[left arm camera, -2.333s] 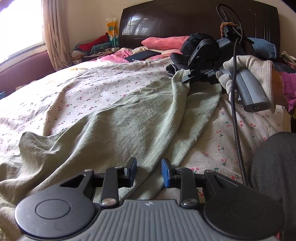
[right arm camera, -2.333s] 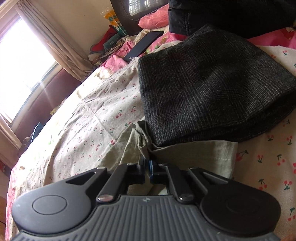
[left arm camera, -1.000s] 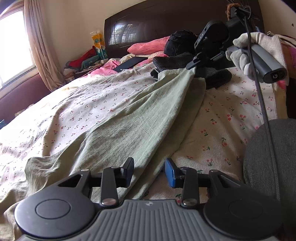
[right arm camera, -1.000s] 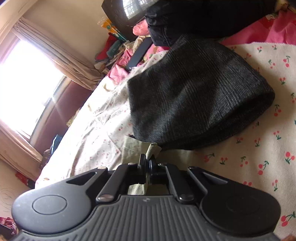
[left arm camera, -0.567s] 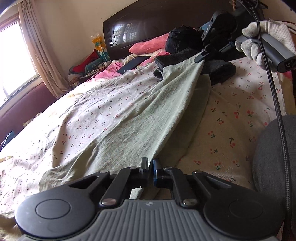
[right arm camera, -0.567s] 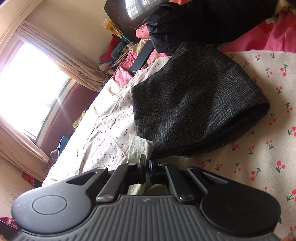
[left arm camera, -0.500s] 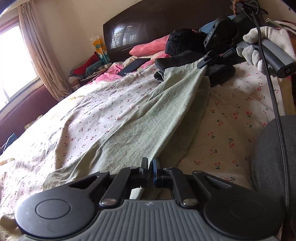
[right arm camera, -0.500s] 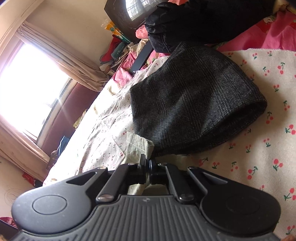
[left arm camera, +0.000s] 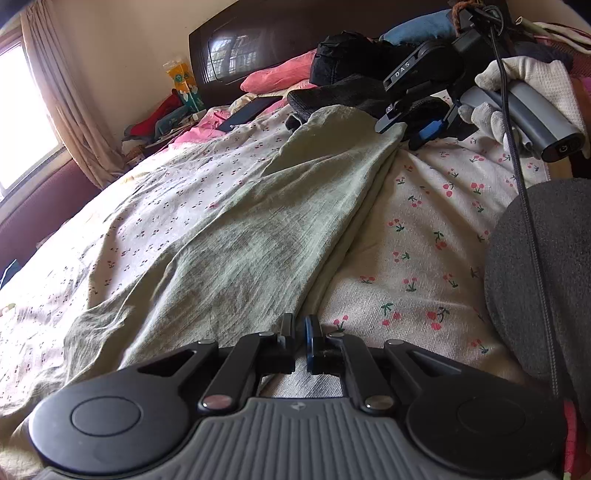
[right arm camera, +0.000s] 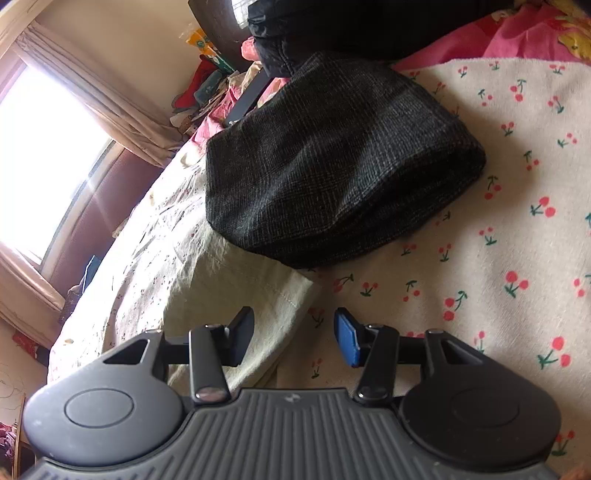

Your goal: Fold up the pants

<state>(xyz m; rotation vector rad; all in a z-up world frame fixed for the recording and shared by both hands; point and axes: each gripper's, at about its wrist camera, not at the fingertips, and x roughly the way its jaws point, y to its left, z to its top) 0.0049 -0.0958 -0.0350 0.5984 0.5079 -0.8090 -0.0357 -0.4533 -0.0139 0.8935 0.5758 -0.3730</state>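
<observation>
Pale green pants (left arm camera: 258, 229) lie stretched along the cherry-print bed sheet (left arm camera: 436, 229), reaching from my left gripper to the right one. My left gripper (left arm camera: 300, 334) is shut on the near end of the pants. My right gripper (right arm camera: 293, 334) is open and empty, just above the far hem of the pants (right arm camera: 236, 295), which lies flat on the sheet. It also shows in the left wrist view (left arm camera: 413, 129), held by a white-gloved hand (left arm camera: 524, 85) at the far end of the pants.
A folded dark grey garment (right arm camera: 332, 166) lies just beyond the pants' hem. Black clothes (left arm camera: 343, 59), pink pillows (left arm camera: 273, 75) and a dark headboard (left arm camera: 295, 33) are at the back. A window with a curtain (left arm camera: 62, 110) is on the left. A dark grey rounded shape (left arm camera: 543, 280) is near right.
My right gripper has opened and let go of the pants' hem, which now lies flat. My left gripper closed on the near end about half a second ago and stays shut.
</observation>
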